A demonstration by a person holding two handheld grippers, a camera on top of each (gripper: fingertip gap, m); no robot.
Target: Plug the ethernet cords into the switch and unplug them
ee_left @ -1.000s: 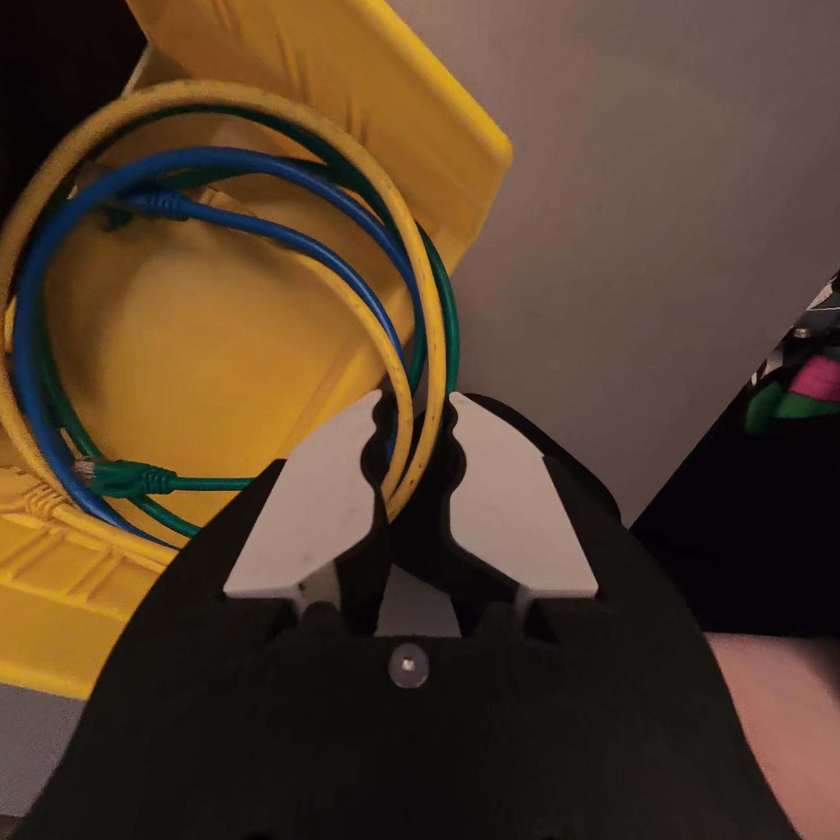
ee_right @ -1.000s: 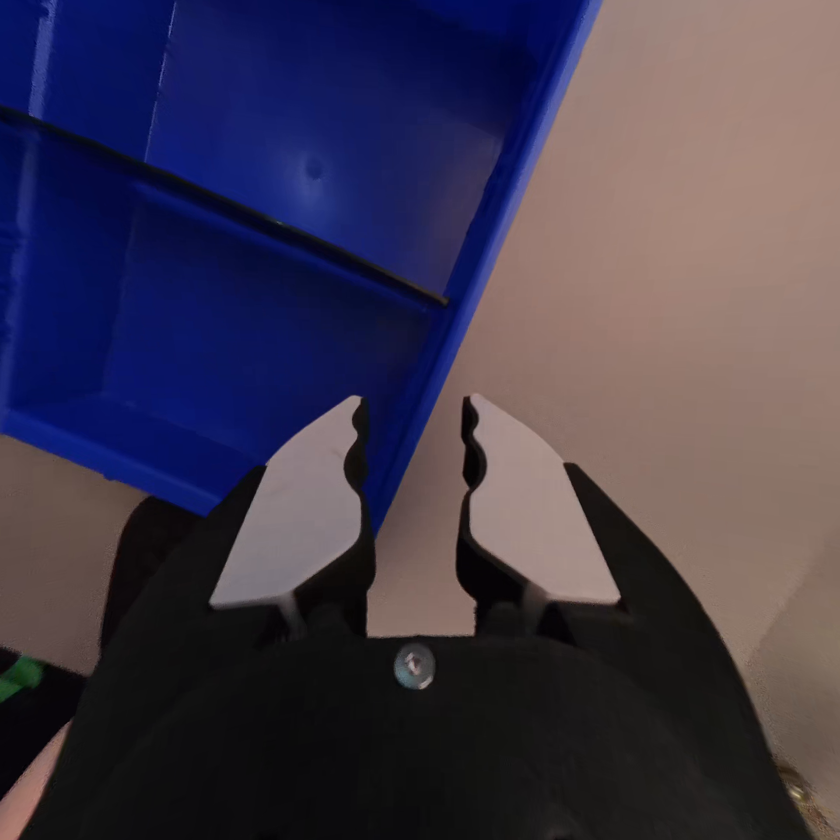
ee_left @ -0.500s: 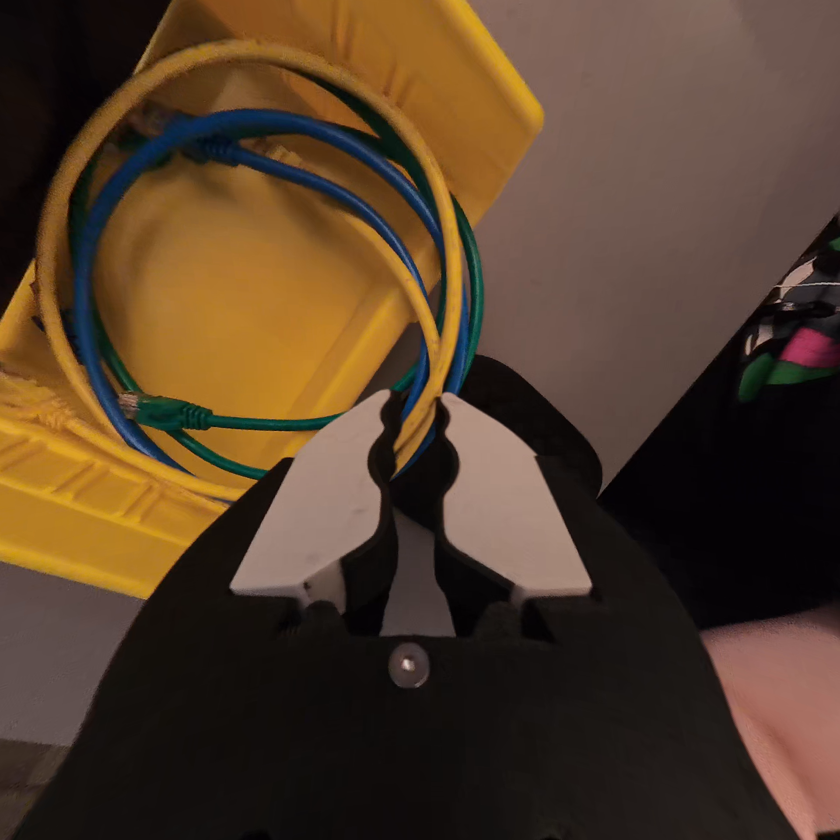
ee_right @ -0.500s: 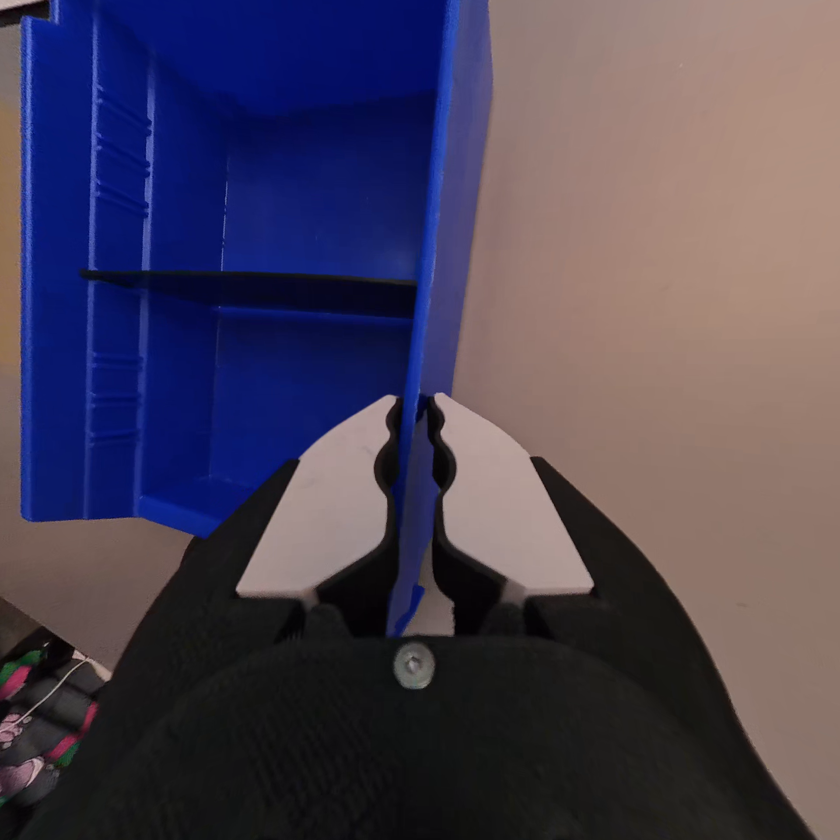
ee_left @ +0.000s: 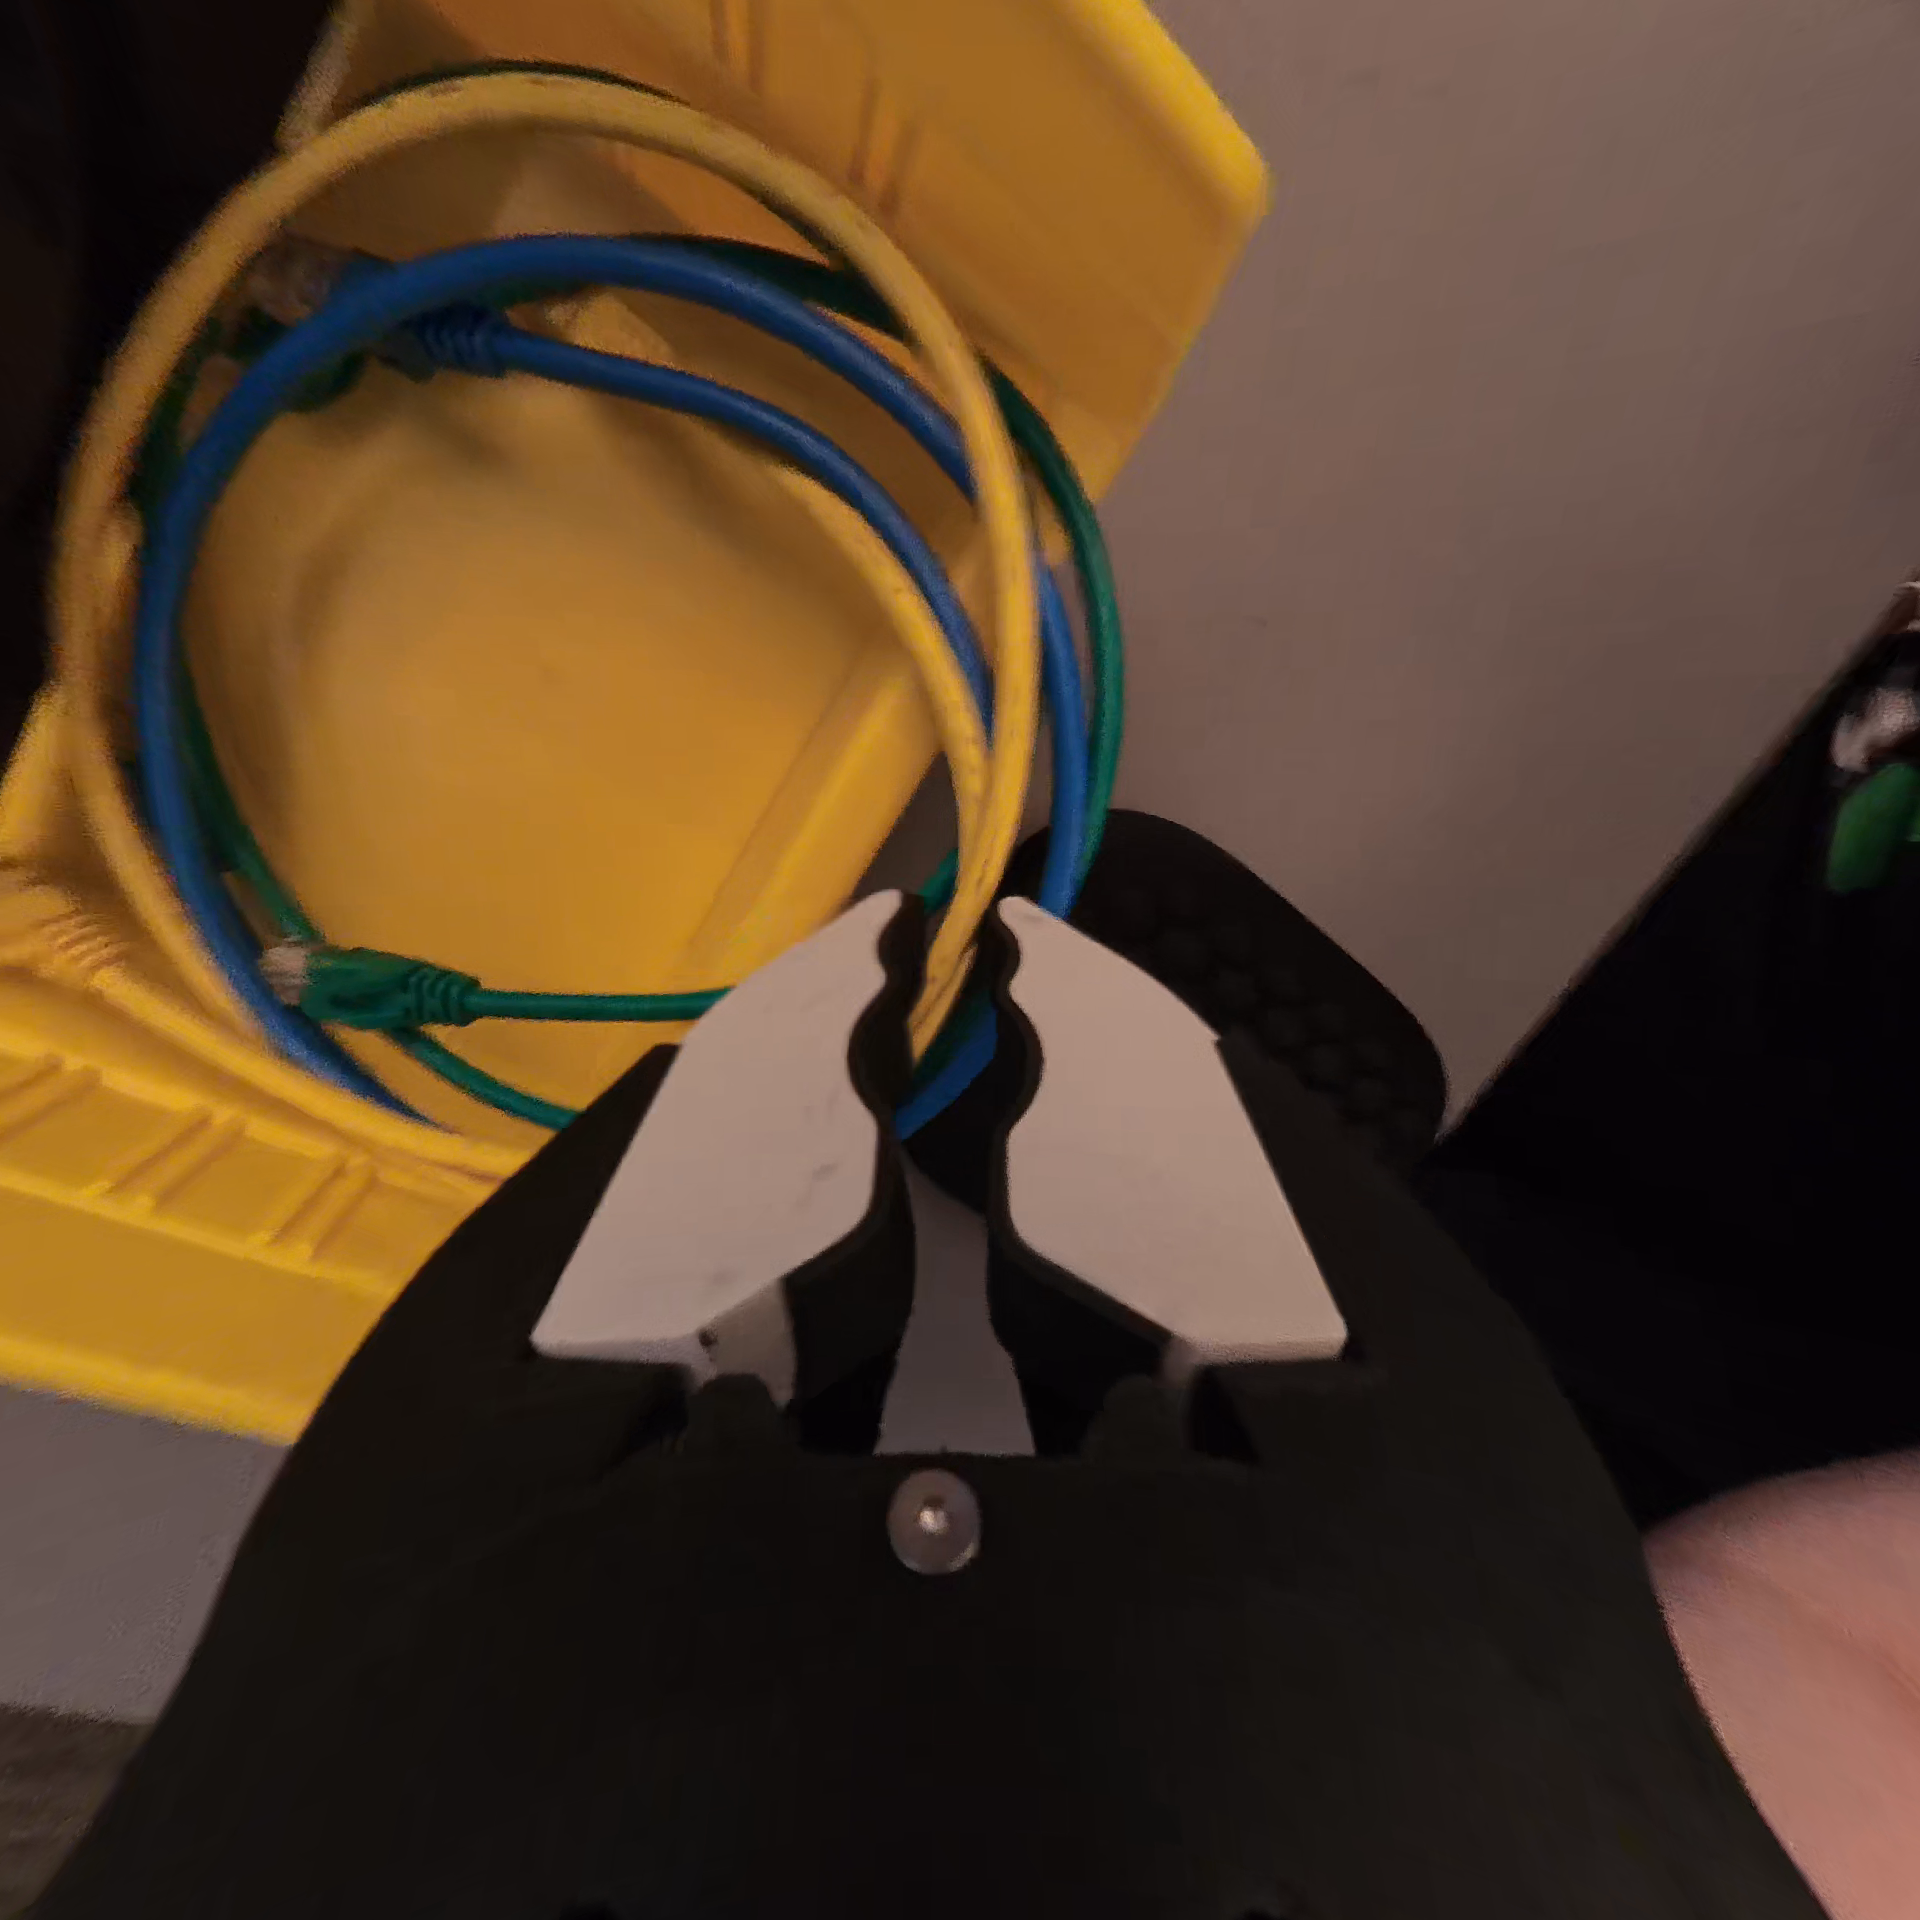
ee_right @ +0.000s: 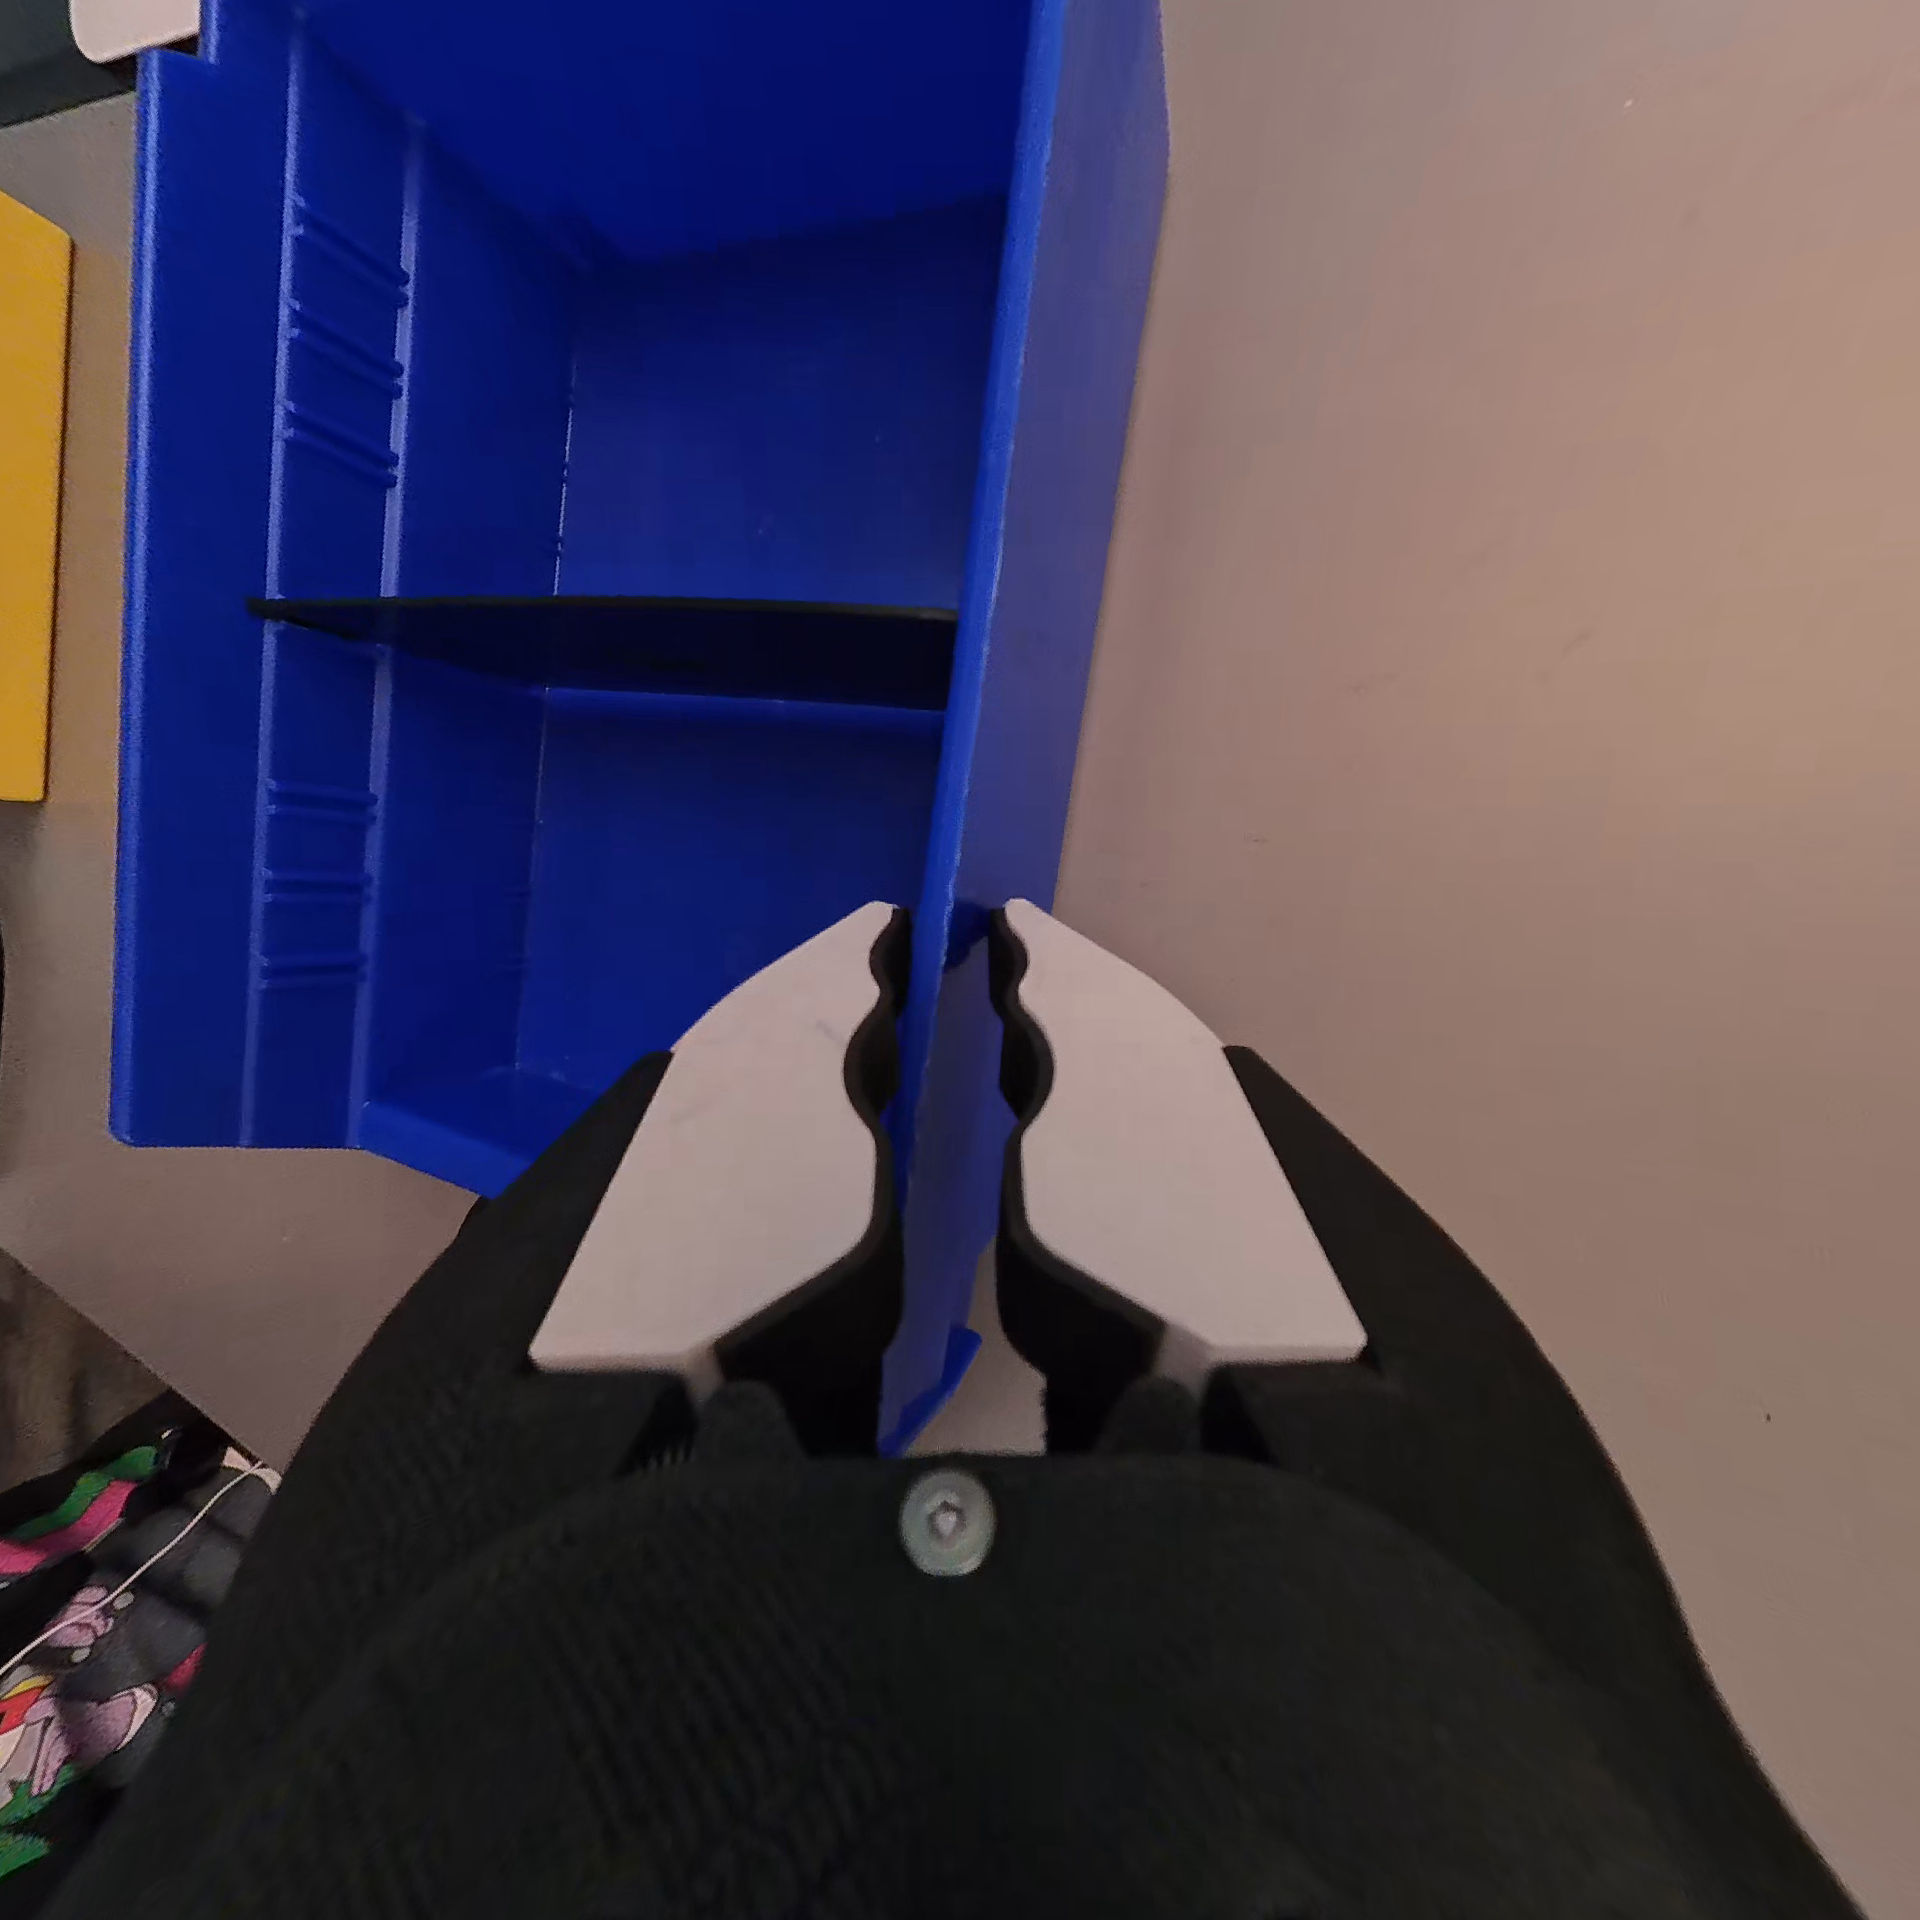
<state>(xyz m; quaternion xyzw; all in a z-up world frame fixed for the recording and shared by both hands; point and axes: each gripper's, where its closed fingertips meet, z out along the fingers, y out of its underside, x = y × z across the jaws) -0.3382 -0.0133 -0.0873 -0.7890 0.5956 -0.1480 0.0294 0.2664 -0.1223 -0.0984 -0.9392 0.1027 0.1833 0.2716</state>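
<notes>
Ethernet cords (ee_left: 997, 665) pinched by left fingers (ee_left: 769, 1122); right fingers (ee_right: 748, 1143) clamp blue bin (ee_right: 997, 520) wall.

No writing, label, brand, number or sign can be read in either view. The yellow bin (ee_left: 499, 665), the blue bin (ee_right: 727, 468) and the cords (ee_left: 997, 582) show plain surfaces only.

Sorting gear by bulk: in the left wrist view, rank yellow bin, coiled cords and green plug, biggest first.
1. yellow bin
2. coiled cords, nearly spanning the bin; nearer the camera, so unsure
3. green plug, plainly smallest
</notes>
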